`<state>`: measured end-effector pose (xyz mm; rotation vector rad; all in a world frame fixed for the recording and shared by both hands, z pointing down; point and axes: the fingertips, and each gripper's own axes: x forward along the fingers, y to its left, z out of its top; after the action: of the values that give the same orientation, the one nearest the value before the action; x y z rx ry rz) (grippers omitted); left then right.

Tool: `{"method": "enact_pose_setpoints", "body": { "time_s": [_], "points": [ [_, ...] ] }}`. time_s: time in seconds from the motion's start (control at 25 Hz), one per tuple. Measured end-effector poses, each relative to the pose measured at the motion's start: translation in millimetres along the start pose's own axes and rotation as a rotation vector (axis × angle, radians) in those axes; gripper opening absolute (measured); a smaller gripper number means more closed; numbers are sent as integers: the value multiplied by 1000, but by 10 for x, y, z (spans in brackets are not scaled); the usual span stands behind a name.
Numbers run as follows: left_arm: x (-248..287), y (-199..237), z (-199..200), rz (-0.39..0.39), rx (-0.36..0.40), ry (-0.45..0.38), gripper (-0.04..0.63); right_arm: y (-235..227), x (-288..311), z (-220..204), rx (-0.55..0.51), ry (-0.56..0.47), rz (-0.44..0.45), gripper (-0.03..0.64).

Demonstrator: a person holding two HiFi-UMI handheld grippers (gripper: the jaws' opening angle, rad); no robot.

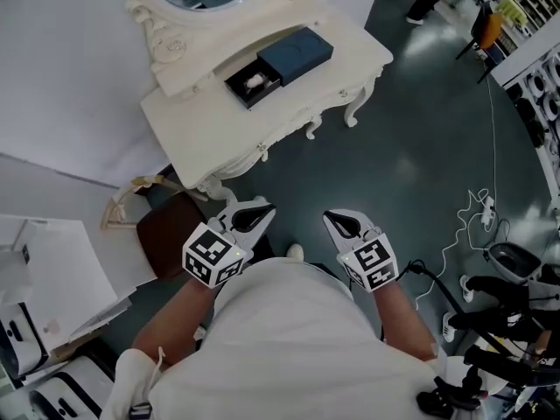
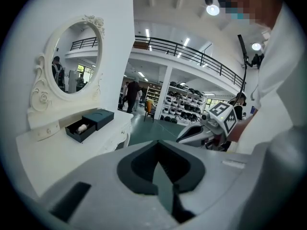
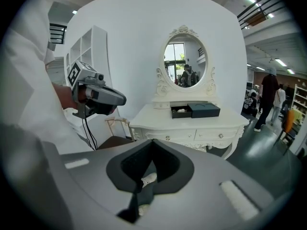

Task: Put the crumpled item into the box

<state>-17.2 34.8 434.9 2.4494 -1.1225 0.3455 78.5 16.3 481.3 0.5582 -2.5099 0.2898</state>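
Lying in box (image 1: pixel 238 88) — crumpled item (image 1: pixel 255 80)

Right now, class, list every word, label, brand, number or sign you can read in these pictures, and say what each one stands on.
No text here can be read.
Marker cubes: black-and-white square patterns only, no letters or numbers.
Dark box: a faint round mark on top, no legible words.
Papers at the left: any print is too small to read.
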Motion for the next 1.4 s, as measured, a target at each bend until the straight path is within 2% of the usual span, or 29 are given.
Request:
{"method": "enact_pose_setpoints", "body": {
  "time_s": [0.6, 1.0, 1.4],
  "points": [
    [-86, -445, -134, 7, 20, -24, 0, 208, -207, -116, -58, -5, 35, 0],
    [-99, -461, -246, 43, 4, -14, 0, 250, -159, -143, -72, -23, 64, 0],
    [88, -307, -190, 35, -6, -1, 0, 91, -94, -203, -37, -11, 55, 0]
  ]
}}
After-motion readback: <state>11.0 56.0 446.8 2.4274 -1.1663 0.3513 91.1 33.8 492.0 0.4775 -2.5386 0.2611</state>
